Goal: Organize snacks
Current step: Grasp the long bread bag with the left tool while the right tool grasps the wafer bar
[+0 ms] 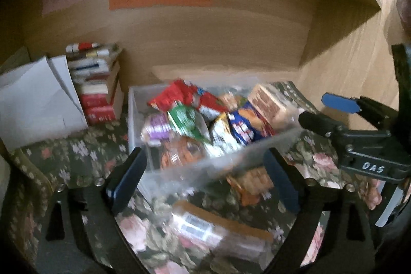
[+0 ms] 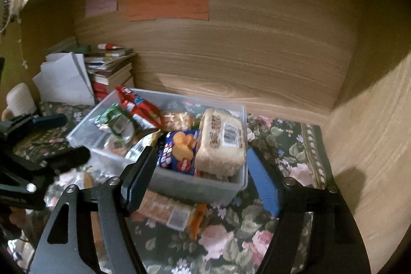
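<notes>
A clear plastic bin (image 1: 205, 166) (image 2: 195, 184) on a floral cloth holds several snack packets, among them a red packet (image 1: 177, 94) (image 2: 141, 107), a blue biscuit packet (image 1: 244, 125) (image 2: 179, 150) and a tan wrapped pack (image 1: 269, 104) (image 2: 221, 140). My left gripper (image 1: 203, 179) is open and empty, in front of the bin. My right gripper (image 2: 203, 179) is open and empty, near the bin's front right corner; it also shows in the left wrist view (image 1: 326, 112). Loose packs lie on the cloth before the bin: an orange-edged one (image 2: 169, 212) (image 1: 251, 184) and a brown-striped one (image 1: 218, 227).
A stack of books (image 1: 97, 84) (image 2: 110, 66) and white papers (image 1: 33, 99) (image 2: 64, 78) stand at the back left. Wooden walls (image 2: 257, 55) close the back and right side (image 2: 372, 145). A cream mug (image 2: 20, 99) sits at far left. The floral cloth (image 2: 282, 145) covers the surface.
</notes>
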A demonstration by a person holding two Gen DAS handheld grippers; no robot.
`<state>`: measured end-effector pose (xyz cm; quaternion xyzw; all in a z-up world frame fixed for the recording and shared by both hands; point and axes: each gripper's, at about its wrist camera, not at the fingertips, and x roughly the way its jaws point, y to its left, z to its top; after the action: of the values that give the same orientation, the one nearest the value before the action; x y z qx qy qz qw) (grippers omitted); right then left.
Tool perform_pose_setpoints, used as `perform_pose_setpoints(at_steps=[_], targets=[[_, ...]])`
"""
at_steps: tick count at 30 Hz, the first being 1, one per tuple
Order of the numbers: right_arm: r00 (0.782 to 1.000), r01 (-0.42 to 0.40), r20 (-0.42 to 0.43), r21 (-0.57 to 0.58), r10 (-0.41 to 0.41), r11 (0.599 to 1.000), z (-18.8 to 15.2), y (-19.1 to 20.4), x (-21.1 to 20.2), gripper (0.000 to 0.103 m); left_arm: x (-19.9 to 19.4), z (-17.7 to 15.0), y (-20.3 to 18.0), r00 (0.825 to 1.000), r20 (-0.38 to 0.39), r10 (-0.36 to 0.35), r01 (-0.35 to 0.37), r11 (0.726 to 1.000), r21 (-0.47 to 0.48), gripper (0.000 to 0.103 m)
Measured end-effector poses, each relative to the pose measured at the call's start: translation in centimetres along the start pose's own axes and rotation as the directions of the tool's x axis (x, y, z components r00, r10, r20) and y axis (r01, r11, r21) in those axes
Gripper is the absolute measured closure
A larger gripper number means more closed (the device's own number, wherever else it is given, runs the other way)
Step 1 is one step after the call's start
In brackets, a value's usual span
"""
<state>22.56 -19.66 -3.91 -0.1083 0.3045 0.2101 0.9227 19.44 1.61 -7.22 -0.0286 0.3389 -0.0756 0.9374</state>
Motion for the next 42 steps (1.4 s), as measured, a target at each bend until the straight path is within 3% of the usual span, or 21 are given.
perform_pose_setpoints(at_steps=[5,14,26,31,39,42], targets=[[1.0,-0.02,-0.009,0.01,0.02,1.0,-1.4,-0.1,-1.0,0.031,1.2,-2.4,-1.3,0.997,-0.071,0.005,-0.005,1.0,0.011,0.009],[0.99,-0.066,-0.12,0.028,0.069,0.997,-4.3,0.2,1.3,0.026,3.1,-6.1,-1.7,0.983,-0.149,0.104,-0.092,0.992,0.087,0.009],[0.957,-0.14,-0.253,0.031,0.143,0.99,-4.3,1.5,6.3,0.026,0.4,-7.9,3.4,0.984,-0.156,0.09,-0.09,0.996,0.008,0.008],[0.938,-0.194,-0.287,0.028,0.193,0.981,-5.1,2.7,6.2,0.028,-0.9,-8.5,4.5,0.985,-0.144,0.098,-0.1,0.995,-0.005,0.008],[0.928,-0.245,-0.295,-0.015,0.229,0.969,-6.8,4.7,3.2,0.041,0.1,-8.7,3.8,0.986,-0.166,-0.008,0.0,0.999,-0.047,0.035],[0.937,-0.234,-0.276,-0.037,0.215,0.972,-6.5,5.2,2.9,0.041,0.4,-9.0,3.3,0.986,-0.163,-0.034,0.025,0.998,-0.058,0.041]])
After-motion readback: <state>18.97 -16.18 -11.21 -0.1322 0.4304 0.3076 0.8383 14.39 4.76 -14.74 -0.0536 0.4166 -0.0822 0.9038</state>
